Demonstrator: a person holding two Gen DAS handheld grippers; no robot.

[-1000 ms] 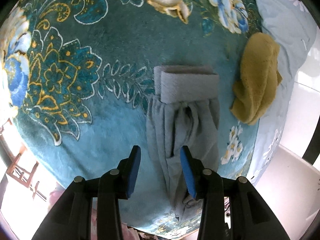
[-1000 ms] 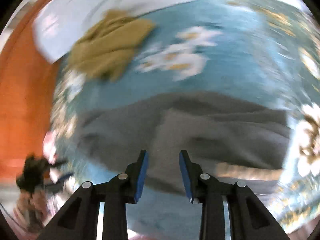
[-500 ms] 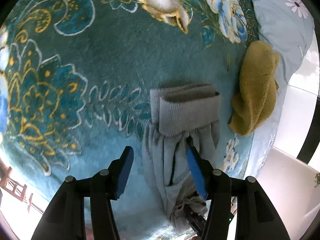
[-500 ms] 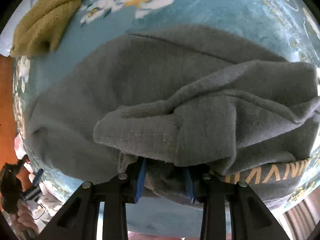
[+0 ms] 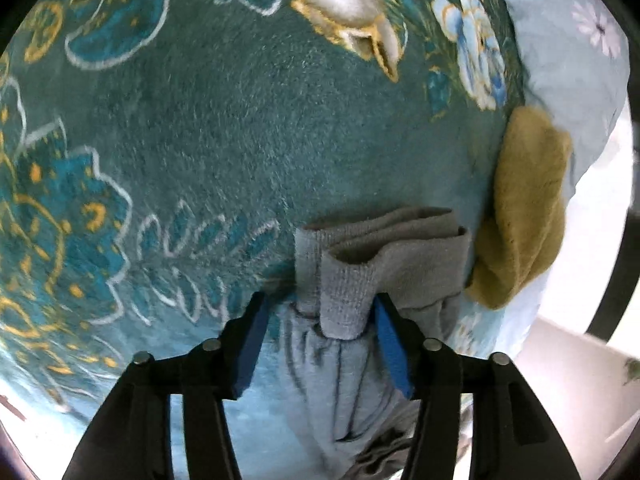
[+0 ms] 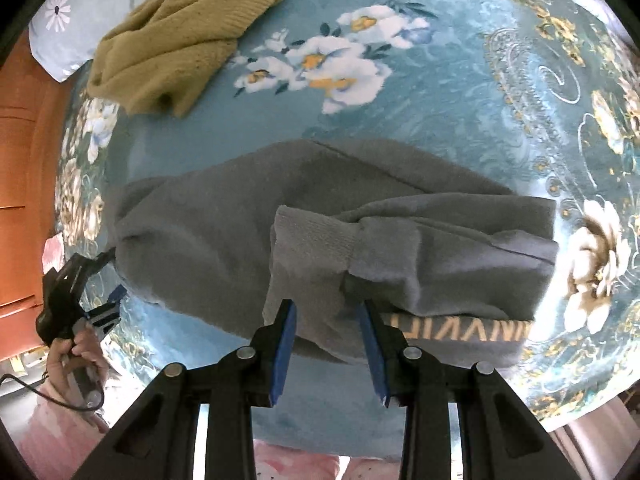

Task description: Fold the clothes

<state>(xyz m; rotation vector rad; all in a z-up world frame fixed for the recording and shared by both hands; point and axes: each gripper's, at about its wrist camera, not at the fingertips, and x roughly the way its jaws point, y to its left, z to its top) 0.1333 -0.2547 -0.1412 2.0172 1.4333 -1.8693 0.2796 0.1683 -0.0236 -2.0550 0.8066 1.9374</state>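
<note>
Grey sweatshirt (image 6: 224, 240) lies bunched near the blanket's (image 6: 460, 92) front edge. Left gripper (image 5: 318, 320) is wide around its ribbed cuff (image 5: 344, 300), ready to pinch. Right gripper (image 6: 326, 322) is wide too, holding nothing, so the sleeve can fold in.

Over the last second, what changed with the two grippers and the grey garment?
The left gripper advanced up the grey sweatpants to the ribbed cuff, now between its open jaws. The right gripper, buried in fabric half a second ago, has drawn back, open. The mustard sweater and floral blanket stayed put.
</note>
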